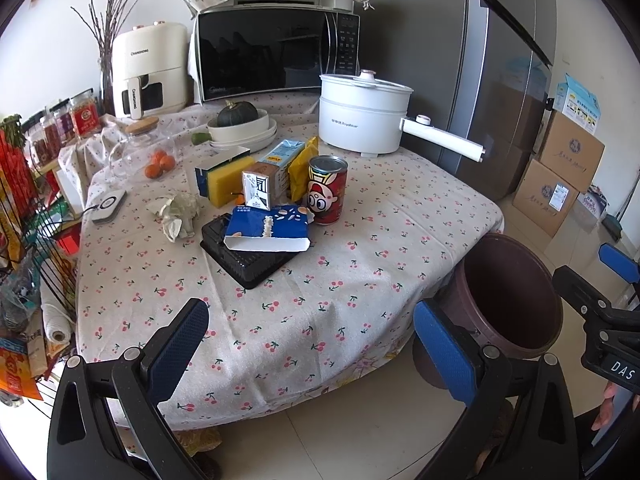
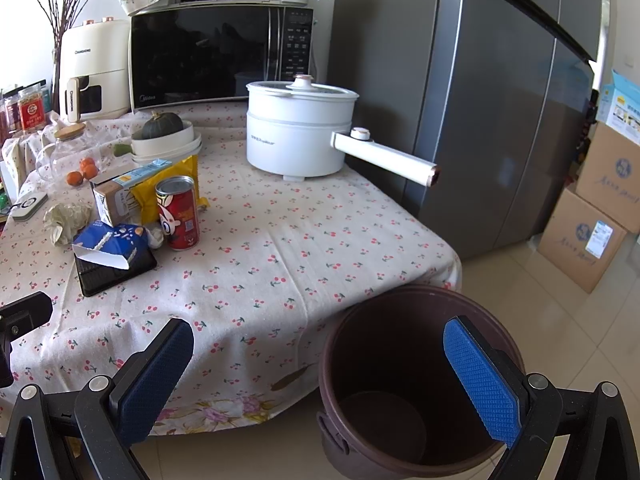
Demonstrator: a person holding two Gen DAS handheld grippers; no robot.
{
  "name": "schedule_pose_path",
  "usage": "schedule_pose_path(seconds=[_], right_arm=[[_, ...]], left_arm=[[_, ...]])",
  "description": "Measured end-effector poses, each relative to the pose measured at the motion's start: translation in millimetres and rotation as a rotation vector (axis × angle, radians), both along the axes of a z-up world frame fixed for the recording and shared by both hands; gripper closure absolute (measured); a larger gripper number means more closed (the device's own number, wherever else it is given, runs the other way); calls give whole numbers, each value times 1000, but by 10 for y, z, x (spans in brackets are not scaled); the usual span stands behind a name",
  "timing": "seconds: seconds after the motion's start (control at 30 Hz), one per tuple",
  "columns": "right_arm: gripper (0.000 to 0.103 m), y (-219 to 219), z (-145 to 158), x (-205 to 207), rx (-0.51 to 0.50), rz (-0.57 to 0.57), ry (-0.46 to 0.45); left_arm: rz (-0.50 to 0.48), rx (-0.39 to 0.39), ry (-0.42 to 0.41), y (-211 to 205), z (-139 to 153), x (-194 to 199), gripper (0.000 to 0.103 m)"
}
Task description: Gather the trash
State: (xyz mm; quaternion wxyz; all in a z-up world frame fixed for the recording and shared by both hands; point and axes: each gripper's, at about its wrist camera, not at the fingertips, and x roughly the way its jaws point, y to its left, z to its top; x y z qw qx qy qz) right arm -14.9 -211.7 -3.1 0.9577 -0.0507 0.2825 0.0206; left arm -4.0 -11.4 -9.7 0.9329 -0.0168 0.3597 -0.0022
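Trash lies on the cherry-print table (image 1: 320, 304): a red can (image 1: 326, 191), a blue torn carton (image 1: 267, 229) on a black tray (image 1: 248, 260), crumpled paper (image 1: 178, 214), a yellow snack bag (image 1: 302, 166) and small cartons (image 1: 260, 188). A brown bin (image 2: 404, 384) stands on the floor at the table's near right corner, empty inside. My left gripper (image 1: 312, 344) is open and empty over the table's front edge. My right gripper (image 2: 320, 376) is open and empty above the bin's rim. The can (image 2: 178, 213) and carton (image 2: 110, 246) also show in the right wrist view.
A white electric pot (image 1: 362, 114) with a long handle, a microwave (image 1: 276, 50), an air fryer (image 1: 150, 68), a bowl with a squash (image 1: 240, 120) and a glass jar (image 1: 146, 150) stand at the back. A grey fridge (image 2: 480, 100) and cardboard boxes (image 2: 592, 216) are to the right.
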Motion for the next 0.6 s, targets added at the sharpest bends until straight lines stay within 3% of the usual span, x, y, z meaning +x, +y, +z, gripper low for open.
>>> schedule_pose_path(seconds=[0.47,0.6], right_arm=[[0,43,93,28,-9,22,19],[0,186,283,144,-88,62,44]], left_arm=[[-6,-13,-18,155,146,114,0],[8,-44,18,316,207,347,0]])
